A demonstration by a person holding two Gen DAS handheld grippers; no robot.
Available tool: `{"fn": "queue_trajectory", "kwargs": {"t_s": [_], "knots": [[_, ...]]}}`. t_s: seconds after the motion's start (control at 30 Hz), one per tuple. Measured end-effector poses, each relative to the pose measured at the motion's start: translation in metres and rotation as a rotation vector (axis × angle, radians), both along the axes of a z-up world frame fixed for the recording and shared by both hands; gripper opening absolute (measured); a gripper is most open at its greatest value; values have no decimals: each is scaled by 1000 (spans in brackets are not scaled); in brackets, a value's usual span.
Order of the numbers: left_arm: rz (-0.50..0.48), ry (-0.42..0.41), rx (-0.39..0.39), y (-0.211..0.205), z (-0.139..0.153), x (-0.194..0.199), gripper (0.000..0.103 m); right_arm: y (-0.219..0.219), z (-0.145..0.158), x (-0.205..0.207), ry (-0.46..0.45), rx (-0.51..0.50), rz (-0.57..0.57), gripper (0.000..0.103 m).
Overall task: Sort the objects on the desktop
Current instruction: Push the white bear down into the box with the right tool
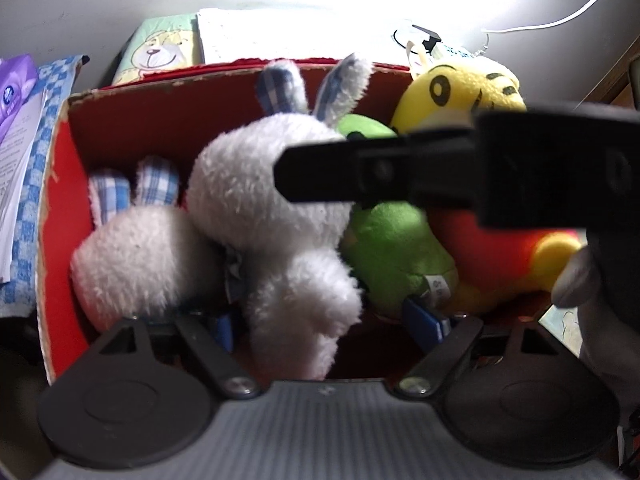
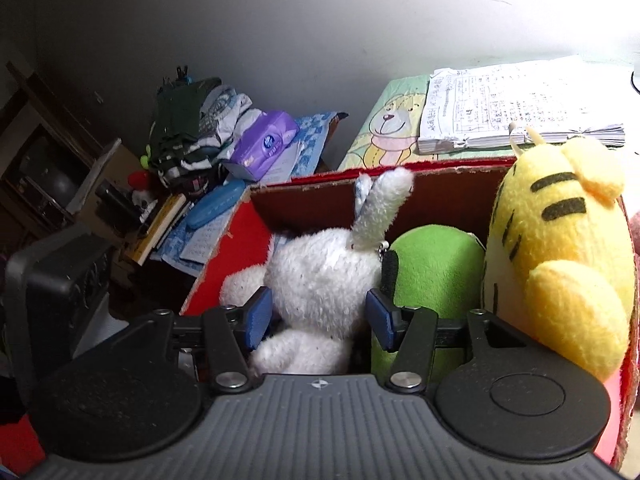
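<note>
Looking left to right in the red box: two white rabbits, a green plush, a yellow tiger. Your left claw gapes around the nearer rabbit; your right claw brackets it, spread wide.

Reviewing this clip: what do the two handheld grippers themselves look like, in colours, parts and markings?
Both look alike: a ribbed grey body, two round black discs either side, black linkage arms with silver screws, and blue pads on the fingers. The right gripper bears a small compass-like mark on the grey body. The left gripper has a similar mark, blurred. No cables or sleeves visible.
</note>
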State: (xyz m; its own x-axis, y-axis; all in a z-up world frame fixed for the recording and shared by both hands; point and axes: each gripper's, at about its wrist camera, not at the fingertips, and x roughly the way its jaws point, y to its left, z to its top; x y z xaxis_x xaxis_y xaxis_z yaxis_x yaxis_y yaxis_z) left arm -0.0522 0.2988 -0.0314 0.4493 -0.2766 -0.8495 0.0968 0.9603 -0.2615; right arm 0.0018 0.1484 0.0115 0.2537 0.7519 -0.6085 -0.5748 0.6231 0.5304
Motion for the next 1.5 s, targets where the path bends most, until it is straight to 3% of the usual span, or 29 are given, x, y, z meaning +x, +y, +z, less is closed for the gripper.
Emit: {"fn": "queue_trajectory", "kwargs": {"t_s": [0.13,0.53,0.73,0.93,1.37,1.5], "knots": [[7,5,2,0,-1,2,86,7,-7,8,20,-1,-31,46],[18,31,7,-7,-6,3,84,27,-13,8,-46,-100,21,43],[20,30,26,-11,-7,3,87,8,-22,8,3,-32,-1,40],[24,37,29,-10,-7,3,89,15,-21,-1,-44,-50,-26,40],[48,29,29,-10,-7,0,94,-4,-22,1,65,49,-93,43],[55,26,28,-9,-8,-1,95,0,-21,-2,37,31,-87,42]]}}
